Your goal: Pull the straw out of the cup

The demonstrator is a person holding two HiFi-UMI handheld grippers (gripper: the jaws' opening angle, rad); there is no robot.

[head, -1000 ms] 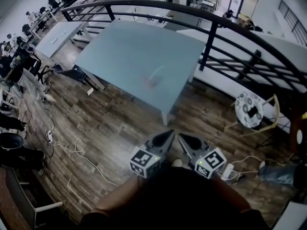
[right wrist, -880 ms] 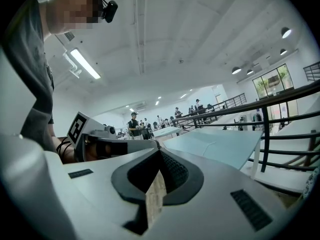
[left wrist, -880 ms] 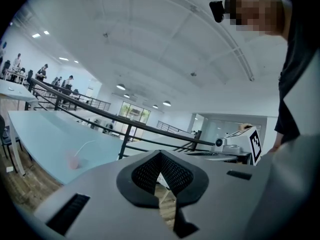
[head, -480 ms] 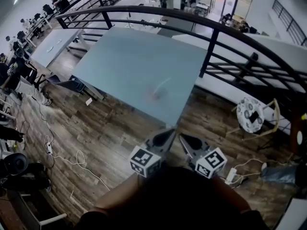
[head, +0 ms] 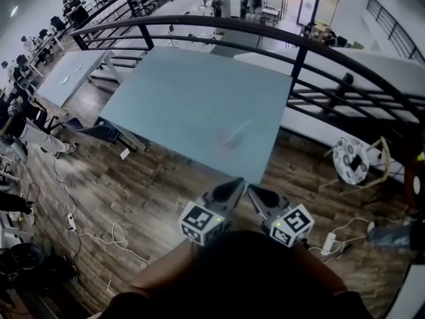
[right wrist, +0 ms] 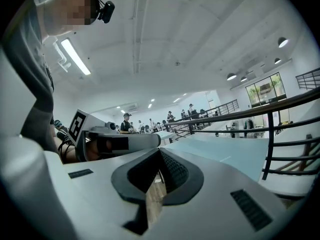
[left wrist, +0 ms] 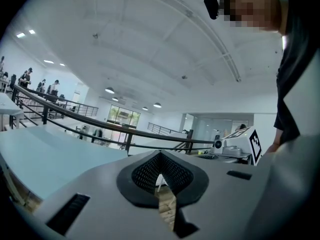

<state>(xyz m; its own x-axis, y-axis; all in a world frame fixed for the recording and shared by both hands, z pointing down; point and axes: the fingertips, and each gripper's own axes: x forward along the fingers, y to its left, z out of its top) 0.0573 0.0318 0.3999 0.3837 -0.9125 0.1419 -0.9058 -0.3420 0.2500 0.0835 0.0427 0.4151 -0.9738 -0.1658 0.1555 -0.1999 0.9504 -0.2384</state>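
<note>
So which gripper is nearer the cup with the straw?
Left, slightly. The left gripper is held off the table, almost straight in front of the cup; the right gripper is beside it, further right and back.

Table (head: 192, 105) at centre of floor, railing (head: 299, 52) curving behind it and along its right side. Cup (head: 230, 140) on table, near front right corner; straw (head: 240, 128) in cup, tilted right. Left gripper (head: 232, 186) and right gripper (head: 255, 191) side by side before table's front corner, over floor, well apart from cup. Chair (head: 350, 159) right of table, by railing. Cable (head: 99, 231) on floor, front left. Second table (head: 70, 72) far left.
</note>
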